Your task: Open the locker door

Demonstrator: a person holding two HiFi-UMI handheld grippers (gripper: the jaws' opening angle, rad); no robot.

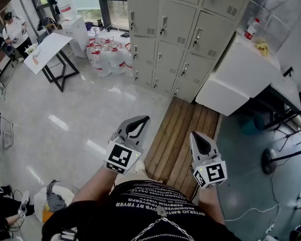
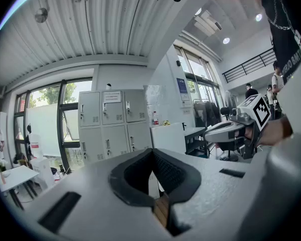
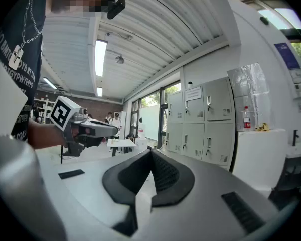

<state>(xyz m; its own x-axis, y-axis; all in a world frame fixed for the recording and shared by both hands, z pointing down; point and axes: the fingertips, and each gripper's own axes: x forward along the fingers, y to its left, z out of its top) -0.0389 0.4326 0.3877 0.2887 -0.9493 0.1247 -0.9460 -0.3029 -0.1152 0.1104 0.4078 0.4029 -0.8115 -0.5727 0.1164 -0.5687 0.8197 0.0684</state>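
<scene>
A bank of grey lockers (image 1: 175, 29) stands several steps ahead with all its doors closed; it also shows in the left gripper view (image 2: 113, 124) and the right gripper view (image 3: 200, 119). My left gripper (image 1: 136, 126) is held at waist height, shut and empty, its tips meeting (image 2: 152, 152). My right gripper (image 1: 200, 142) hangs beside it, also shut with nothing between its jaws (image 3: 151, 152). Both point toward the lockers, far short of them. Each gripper shows in the other's view: the right gripper (image 2: 231, 129) and the left gripper (image 3: 98, 129).
A strip of wooden decking (image 1: 183, 139) leads to the lockers. Right of them is a white counter (image 1: 241, 74) with a bottle (image 1: 249, 29) on it. Several water jugs (image 1: 108, 56) and a white table (image 1: 47, 51) stand to the left. Cables and a stand (image 1: 273, 159) lie at right.
</scene>
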